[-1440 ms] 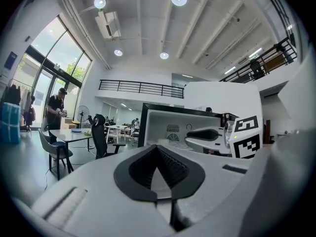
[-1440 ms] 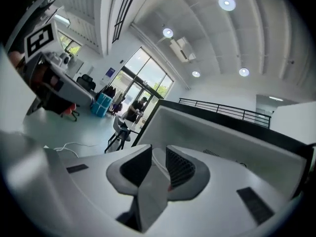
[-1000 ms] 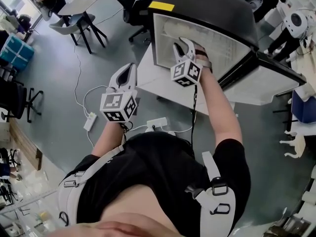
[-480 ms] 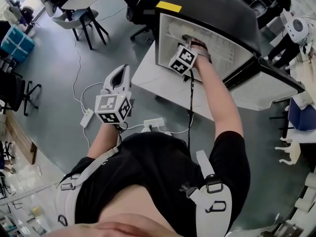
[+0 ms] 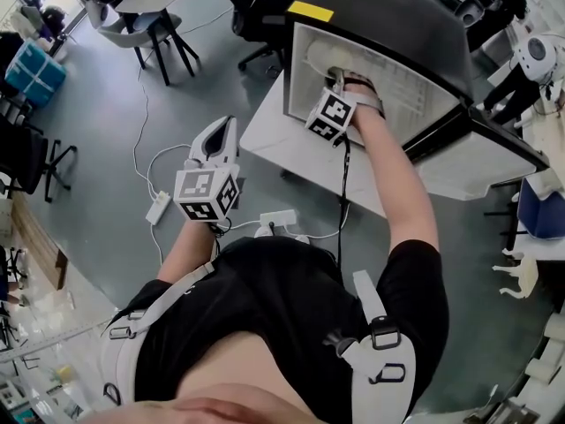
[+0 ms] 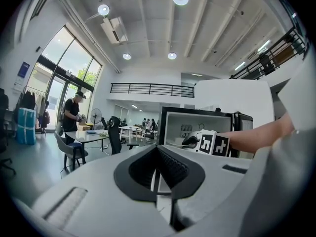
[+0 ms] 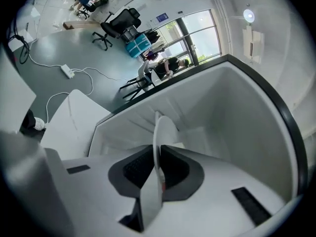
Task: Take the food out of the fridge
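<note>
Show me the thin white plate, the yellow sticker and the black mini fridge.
thin white plate [image 7: 163,132]: right gripper view, its upright rim.
yellow rectangular sticker [image 5: 311,11]: head view, its centre.
black mini fridge [image 5: 388,16]: head view, its top panel.

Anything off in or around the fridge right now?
Nothing stands out. The fridge stands upright, door open; the right claw is closing on the rim of a white plate inside. No spill or damage shows.
</note>
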